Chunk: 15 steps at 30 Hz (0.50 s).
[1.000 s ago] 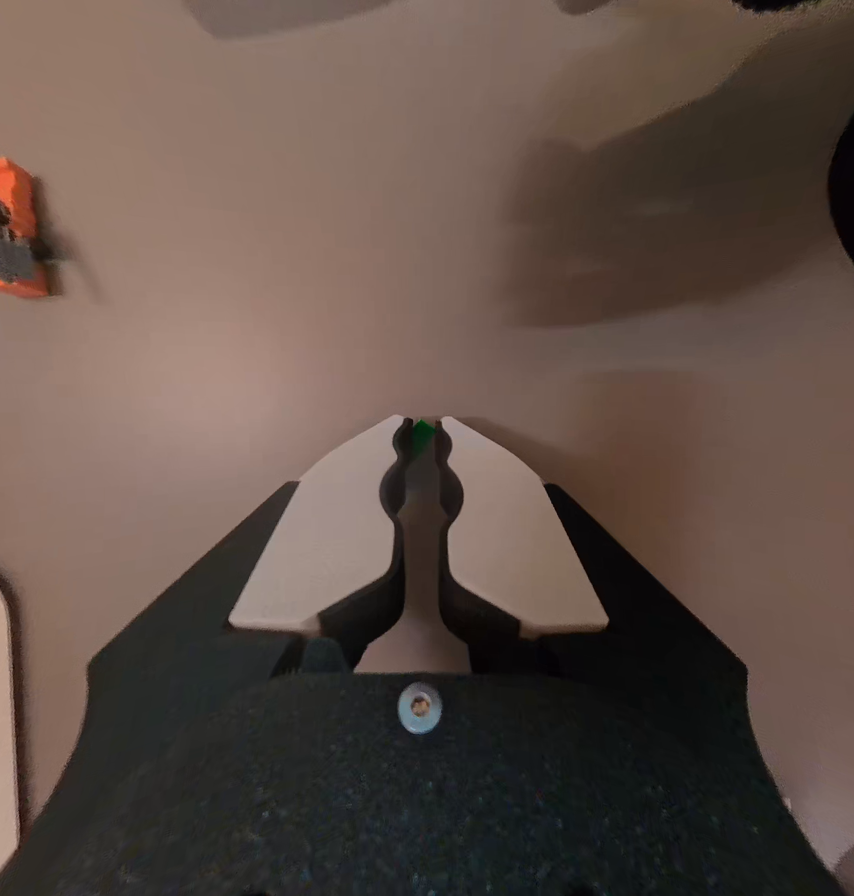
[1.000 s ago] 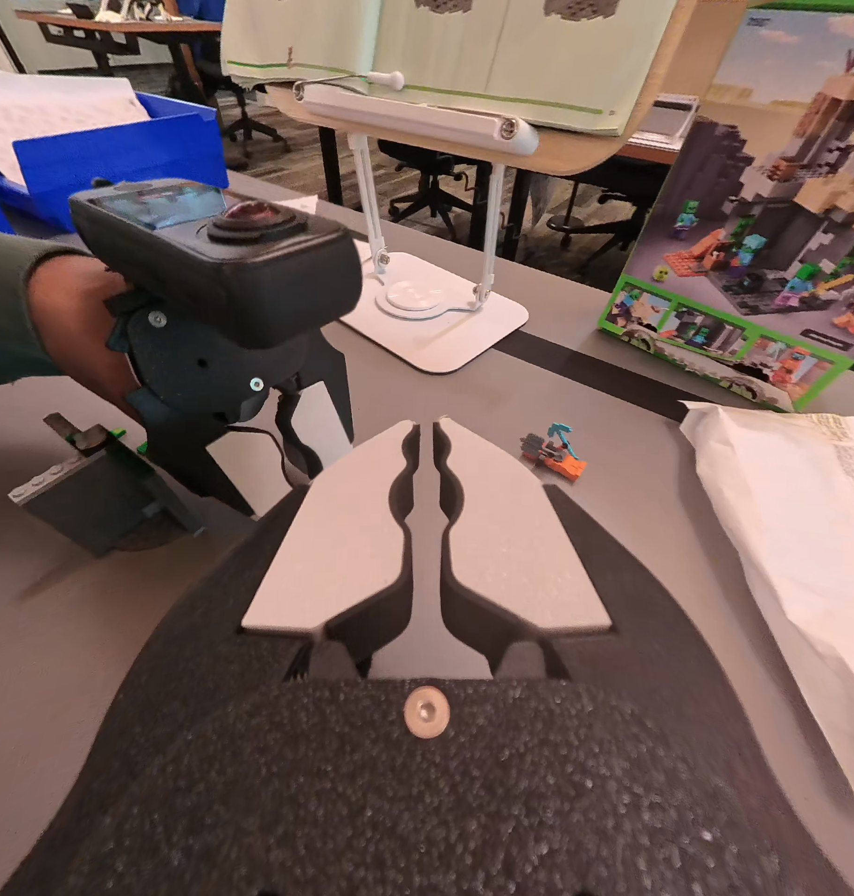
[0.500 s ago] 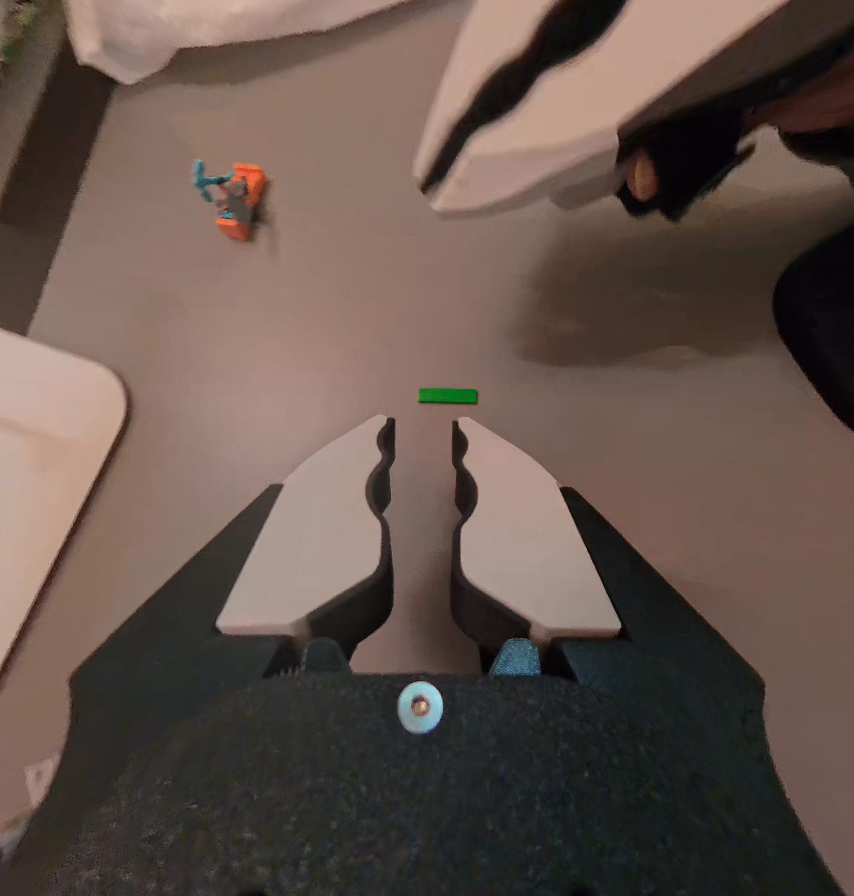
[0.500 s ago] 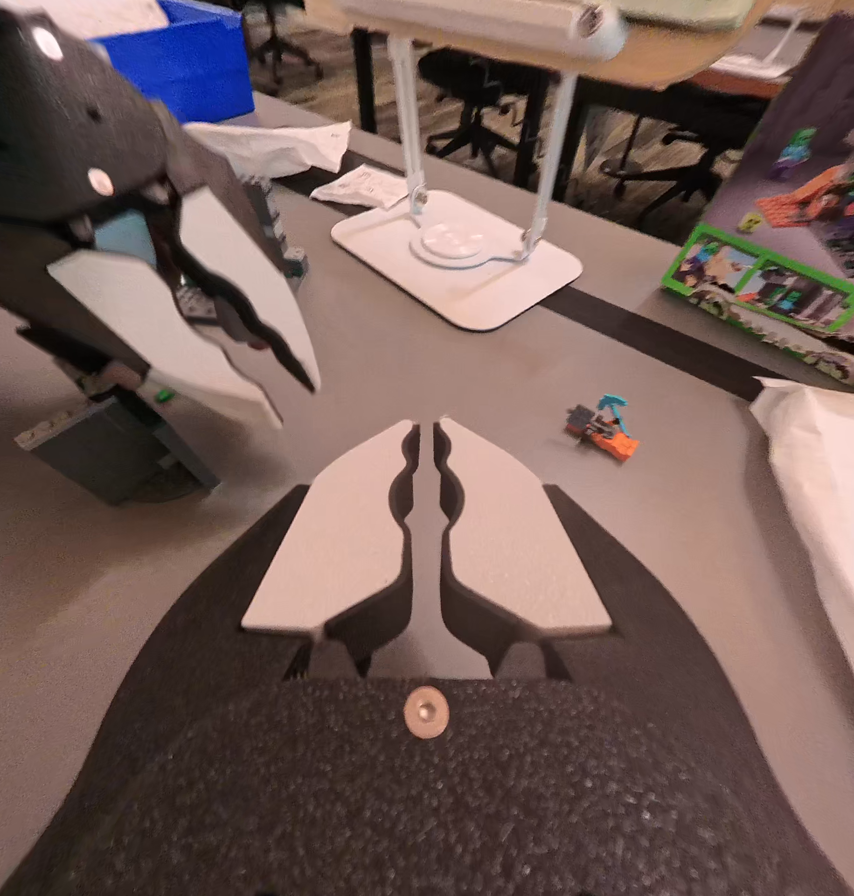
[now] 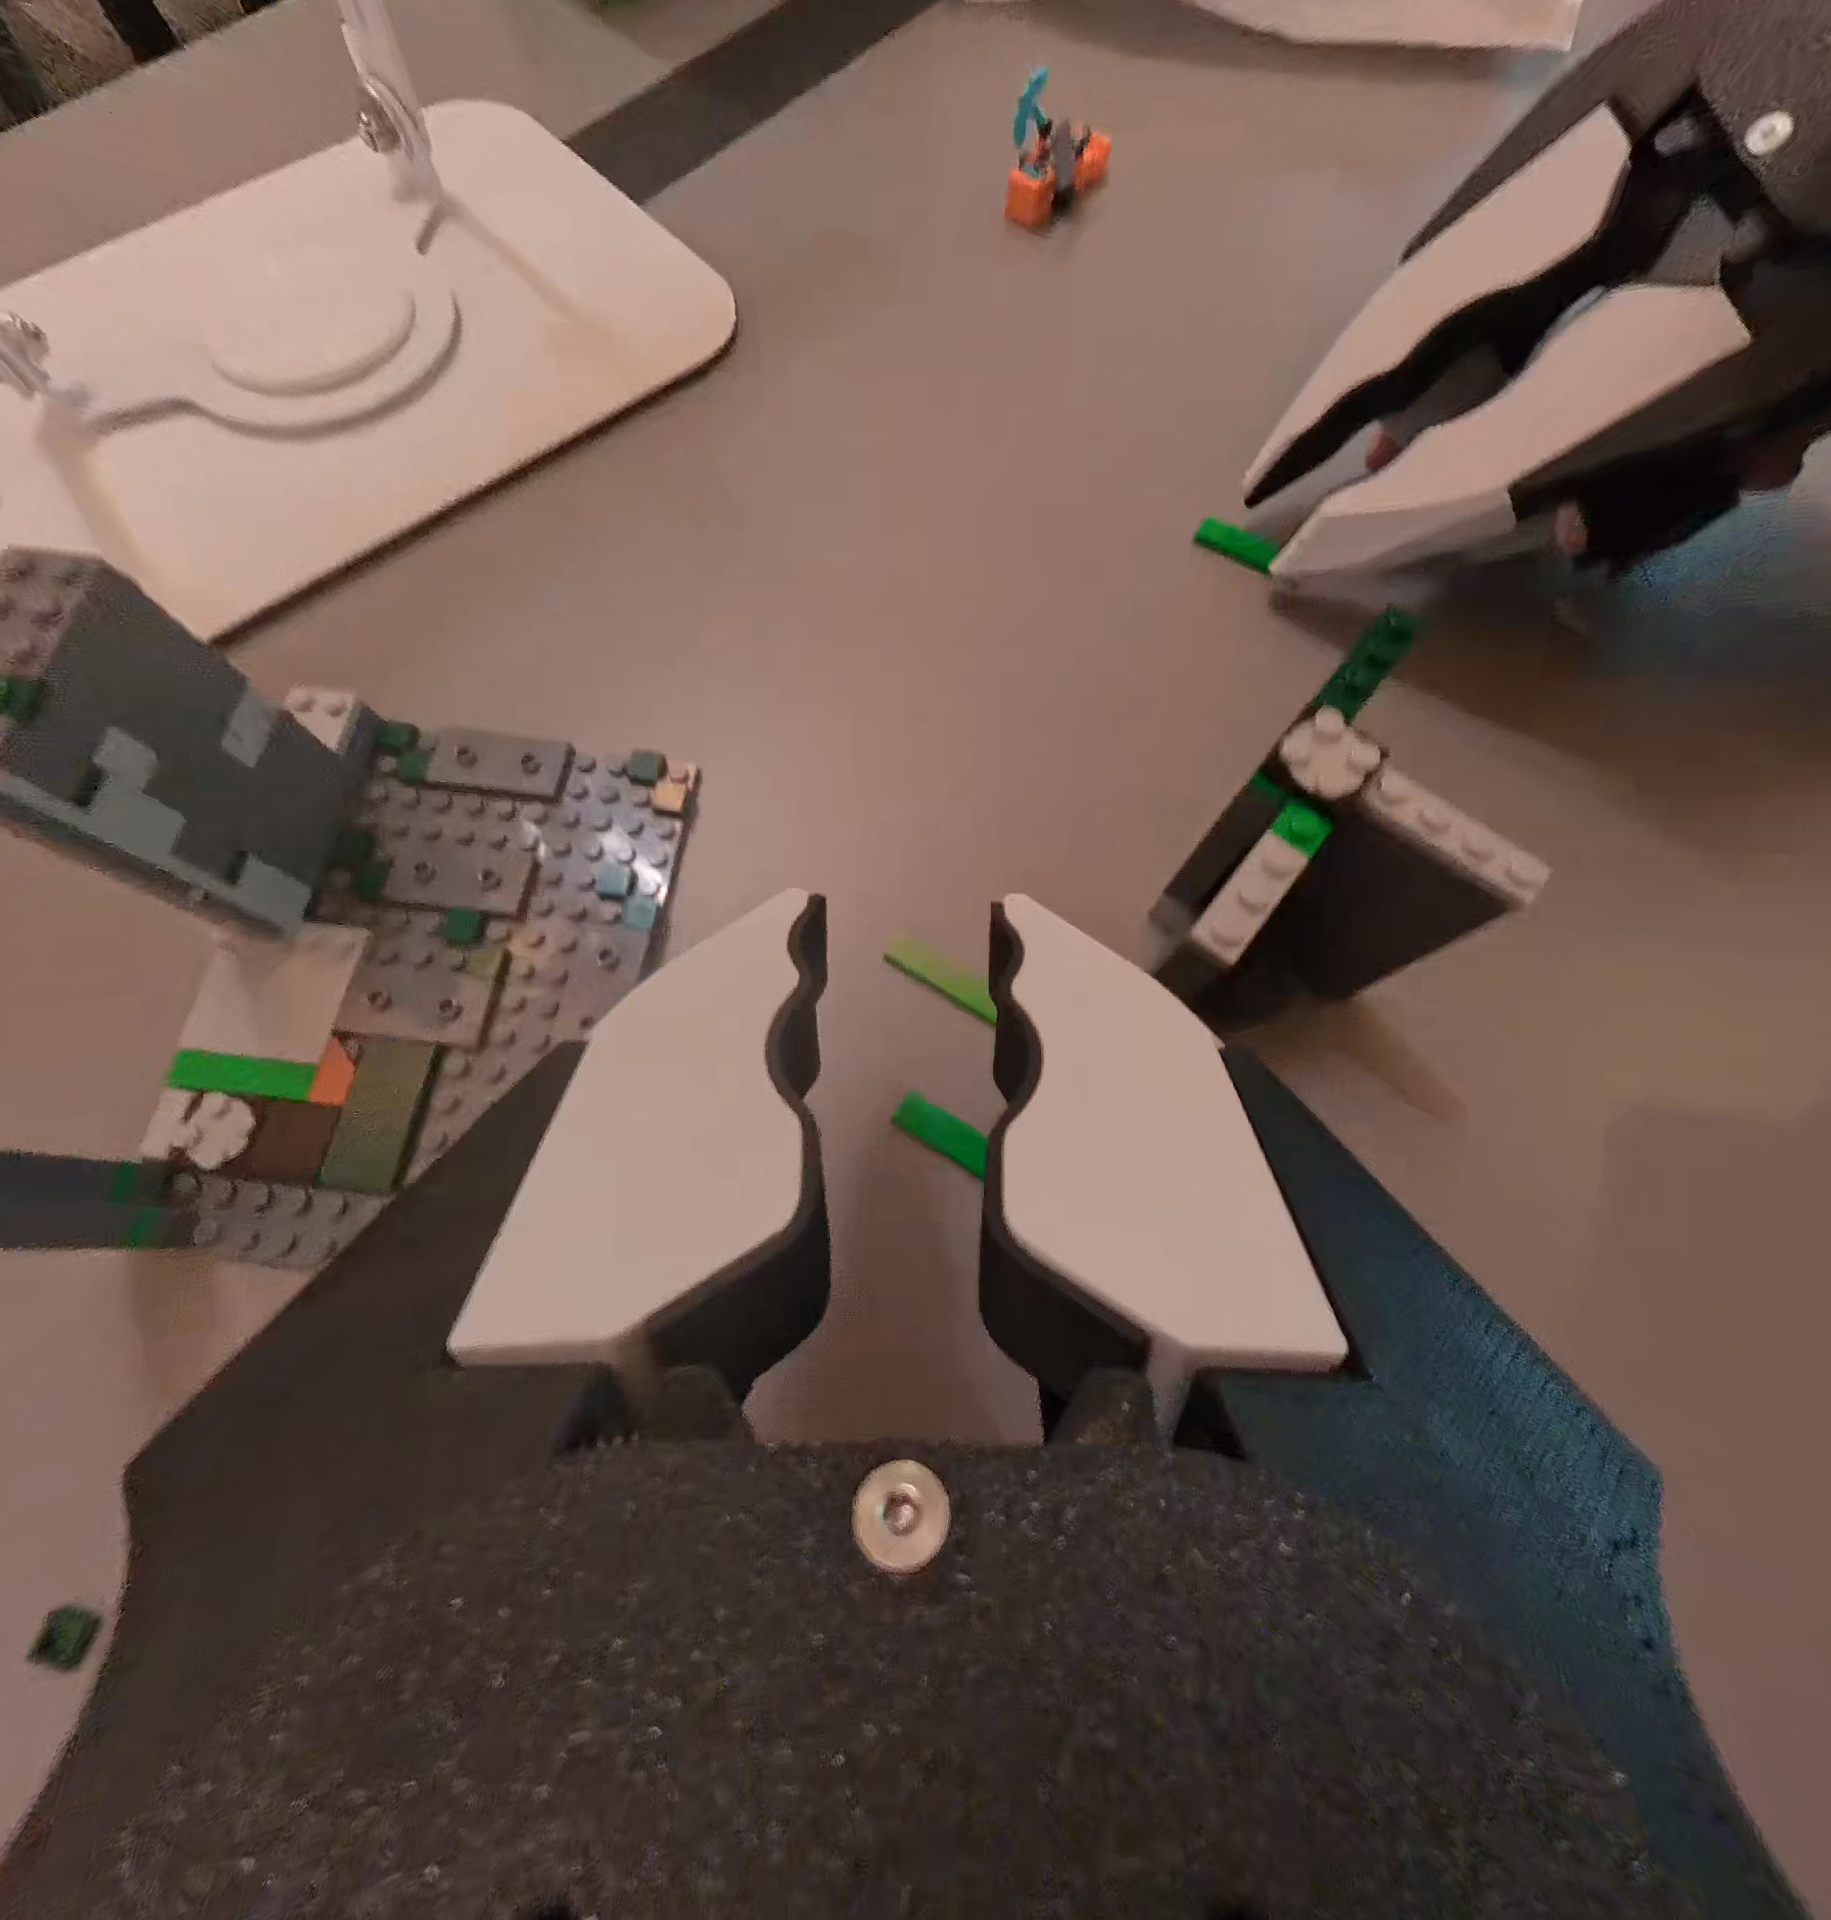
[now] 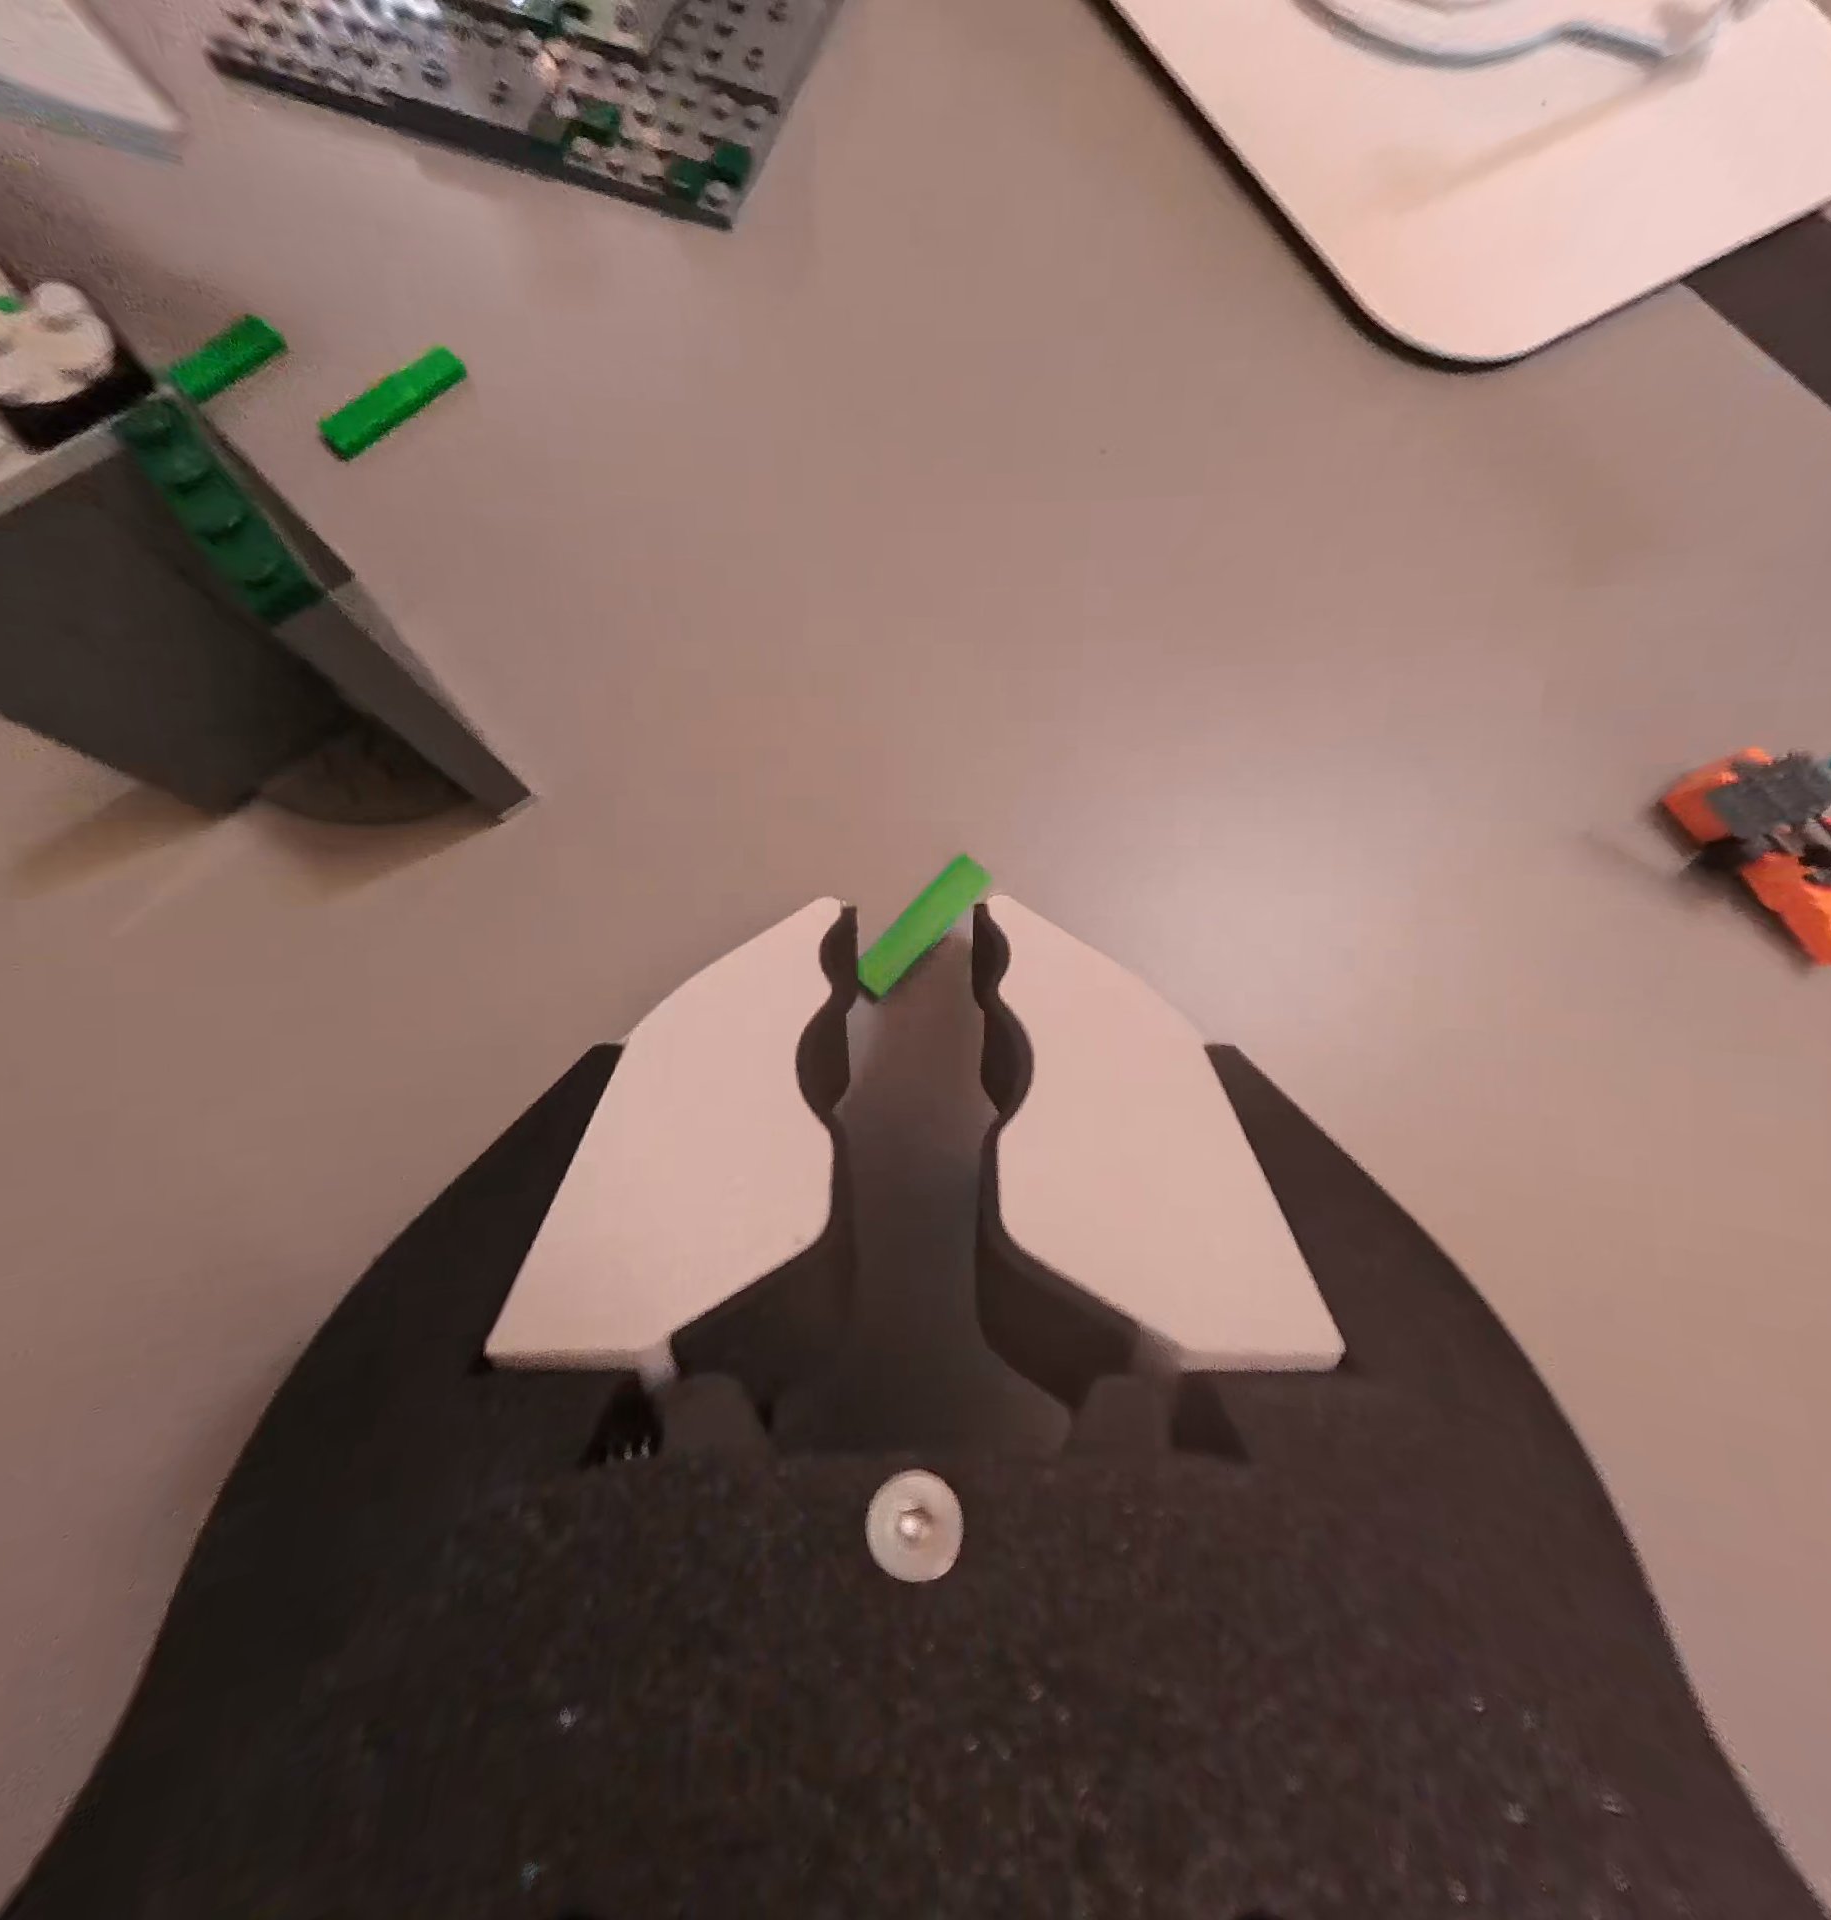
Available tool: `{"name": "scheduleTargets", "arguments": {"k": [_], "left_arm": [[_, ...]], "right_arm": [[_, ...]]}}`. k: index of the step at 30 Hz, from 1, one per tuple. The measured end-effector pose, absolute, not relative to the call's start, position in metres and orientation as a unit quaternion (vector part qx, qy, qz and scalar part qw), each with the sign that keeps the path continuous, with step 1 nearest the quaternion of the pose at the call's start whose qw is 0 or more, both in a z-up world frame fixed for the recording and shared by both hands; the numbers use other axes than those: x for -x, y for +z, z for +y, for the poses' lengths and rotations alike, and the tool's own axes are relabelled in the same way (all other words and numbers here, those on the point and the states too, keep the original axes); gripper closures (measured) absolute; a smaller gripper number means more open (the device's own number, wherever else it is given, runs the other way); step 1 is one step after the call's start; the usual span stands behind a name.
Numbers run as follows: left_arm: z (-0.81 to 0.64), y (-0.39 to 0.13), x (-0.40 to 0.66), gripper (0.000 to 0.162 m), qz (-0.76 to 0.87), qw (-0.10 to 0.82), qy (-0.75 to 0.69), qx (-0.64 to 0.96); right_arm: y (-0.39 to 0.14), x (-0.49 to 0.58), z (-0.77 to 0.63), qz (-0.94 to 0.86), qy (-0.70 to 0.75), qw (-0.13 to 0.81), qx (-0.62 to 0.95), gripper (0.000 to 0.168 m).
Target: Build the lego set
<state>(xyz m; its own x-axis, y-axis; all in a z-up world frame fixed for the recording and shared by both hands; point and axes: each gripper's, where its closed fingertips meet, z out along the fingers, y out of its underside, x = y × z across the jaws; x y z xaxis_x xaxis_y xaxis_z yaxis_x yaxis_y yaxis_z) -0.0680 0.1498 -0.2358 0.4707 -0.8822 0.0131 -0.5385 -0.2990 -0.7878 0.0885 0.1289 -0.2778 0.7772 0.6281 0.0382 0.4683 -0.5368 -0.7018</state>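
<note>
My left gripper (image 5: 909, 914) is open and empty, held above two green tiles (image 5: 942, 977) on the grey table. A grey baseplate build (image 5: 537, 883) lies to its left and a dark grey wall section (image 5: 1358, 904) stands to its right. My right gripper (image 6: 911, 914) is open, low over the table, with a third green tile (image 6: 921, 925) lying between its fingertips. It also shows in the left wrist view (image 5: 1275, 520), by that tile (image 5: 1233, 542). The right wrist view shows the wall section (image 6: 163, 582) and the two other tiles (image 6: 391, 403) at upper left.
A white stand base (image 5: 319, 312) sits at the far left of the table, and shows in the right wrist view (image 6: 1513, 156) at top right. A small orange and grey figure (image 5: 1056, 166) lies beyond the grippers, to the right in the right wrist view (image 6: 1784, 842). Tip to tip, the grippers are about 15 cm apart.
My left gripper let go of the green tile, opened and drew back toward the baseplate build. My right gripper tipped down to the table and opened around that tile.
</note>
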Motion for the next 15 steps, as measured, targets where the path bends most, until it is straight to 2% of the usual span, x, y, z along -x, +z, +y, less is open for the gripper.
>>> {"name": "scheduleTargets", "arguments": {"k": [7,15], "left_arm": [[0.129,-0.256,0.079,0.123,0.516,0.336,-0.236,0.751],[0.122,-0.281,0.087,0.12,0.56,0.289,-0.208,0.748]], "right_arm": [[-0.285,-0.087,0.129,-0.281,0.07,0.318,0.903,0.161],[-0.282,-0.088,0.081,-0.233,0.06,0.307,0.921,0.161]]}}
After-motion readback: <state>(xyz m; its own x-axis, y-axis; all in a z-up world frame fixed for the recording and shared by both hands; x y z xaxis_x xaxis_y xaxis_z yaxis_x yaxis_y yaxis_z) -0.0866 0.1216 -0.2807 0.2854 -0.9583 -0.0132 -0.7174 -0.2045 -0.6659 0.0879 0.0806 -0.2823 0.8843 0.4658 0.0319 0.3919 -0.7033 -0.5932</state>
